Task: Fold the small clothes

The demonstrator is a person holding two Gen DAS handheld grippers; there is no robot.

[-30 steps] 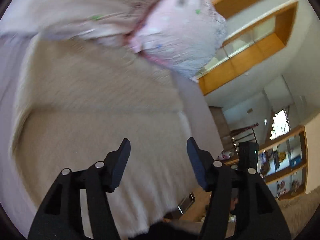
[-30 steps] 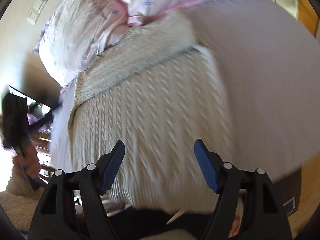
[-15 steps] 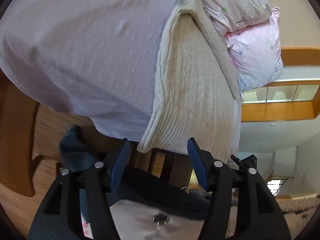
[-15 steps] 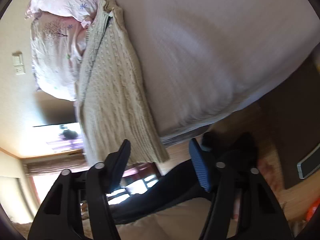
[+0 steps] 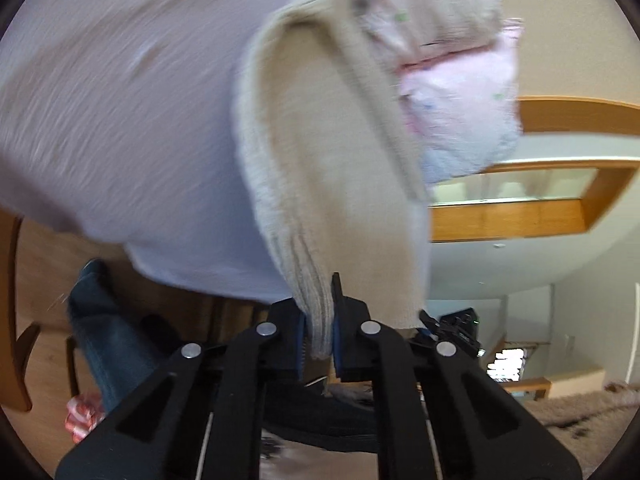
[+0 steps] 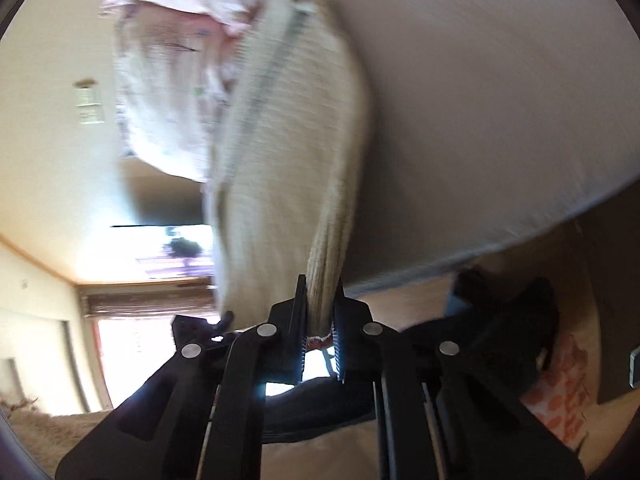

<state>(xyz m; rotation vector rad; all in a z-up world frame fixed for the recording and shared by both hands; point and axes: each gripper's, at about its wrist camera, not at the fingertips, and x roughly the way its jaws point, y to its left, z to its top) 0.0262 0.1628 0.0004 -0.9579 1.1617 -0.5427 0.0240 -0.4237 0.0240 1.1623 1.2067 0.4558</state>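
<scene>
A cream cable-knit sweater [image 5: 320, 168] lies on a pale lilac bed sheet [image 5: 120, 100], its ribbed hem hanging over the near edge. My left gripper [image 5: 319, 320] is shut on one corner of the ribbed hem. In the right wrist view the same sweater [image 6: 288, 168] runs away from me, and my right gripper [image 6: 320, 312] is shut on the other hem corner. Both views are motion-blurred.
Floral pink pillows [image 5: 460, 92] lie at the far end of the bed, also in the right wrist view [image 6: 168, 80]. The sheet [image 6: 500, 100] fills the right of that view. A person's legs in jeans [image 5: 104, 320] and wooden floor are below the bed edge.
Half a second ago both grippers were open in front of the hanging hem. Now both have moved in and shut on the ribbed hem corners.
</scene>
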